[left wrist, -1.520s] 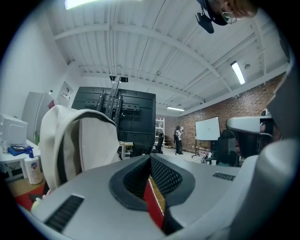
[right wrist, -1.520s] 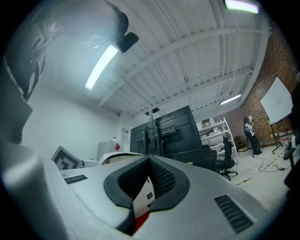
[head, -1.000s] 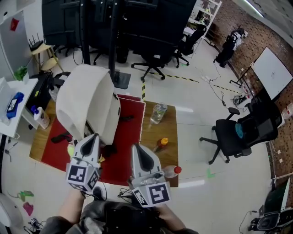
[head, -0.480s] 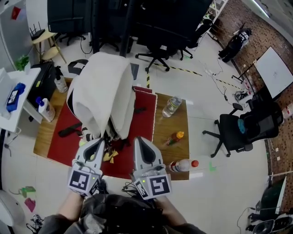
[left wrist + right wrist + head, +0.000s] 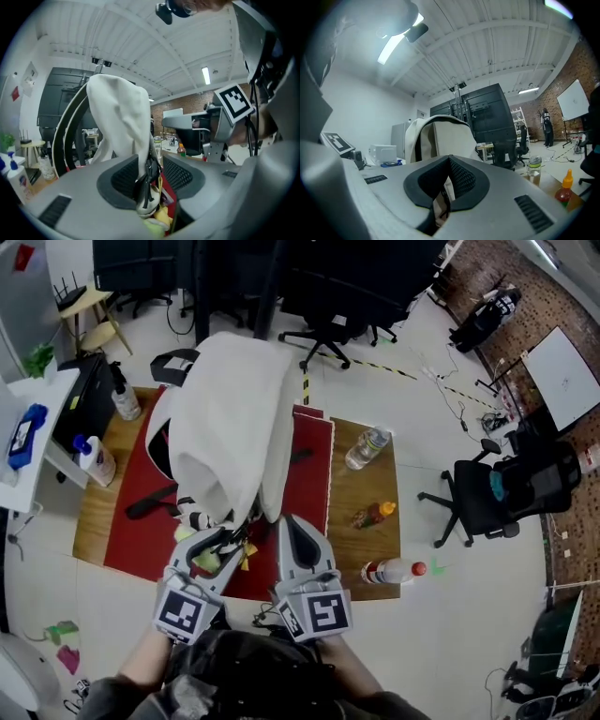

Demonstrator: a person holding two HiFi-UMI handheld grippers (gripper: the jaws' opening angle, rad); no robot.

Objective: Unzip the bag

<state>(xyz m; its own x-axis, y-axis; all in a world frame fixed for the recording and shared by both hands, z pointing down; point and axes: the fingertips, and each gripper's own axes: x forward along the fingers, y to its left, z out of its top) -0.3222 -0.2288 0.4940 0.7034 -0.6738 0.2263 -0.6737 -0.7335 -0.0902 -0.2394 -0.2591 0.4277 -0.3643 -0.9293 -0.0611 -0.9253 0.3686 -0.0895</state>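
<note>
A cream backpack (image 5: 234,427) with black trim stands upright on the red mat (image 5: 309,474). My left gripper (image 5: 214,545) is at its near bottom edge and its jaws are opening. In the left gripper view (image 5: 150,171) the bag's edge (image 5: 119,122) and a black zipper pull (image 5: 151,173) hang loose between the spread pads, with a yellow charm (image 5: 159,218) below. My right gripper (image 5: 289,521) is beside it, shut on a strip of the bag's pale edge (image 5: 440,201). The bag (image 5: 440,136) rises just behind that gripper (image 5: 449,159).
On the wooden table (image 5: 361,493) lie a water bottle (image 5: 366,448), a sauce bottle (image 5: 373,515) and a red-capped bottle (image 5: 392,570). Two spray bottles (image 5: 98,460) stand at the left end. A black tool (image 5: 150,502) lies on the mat. An office chair (image 5: 483,498) stands to the right.
The left gripper's jaws have spread apart from shut, and the zipper pull now hangs free between them. Both grippers sit closer under the bag. The right gripper keeps its hold.
</note>
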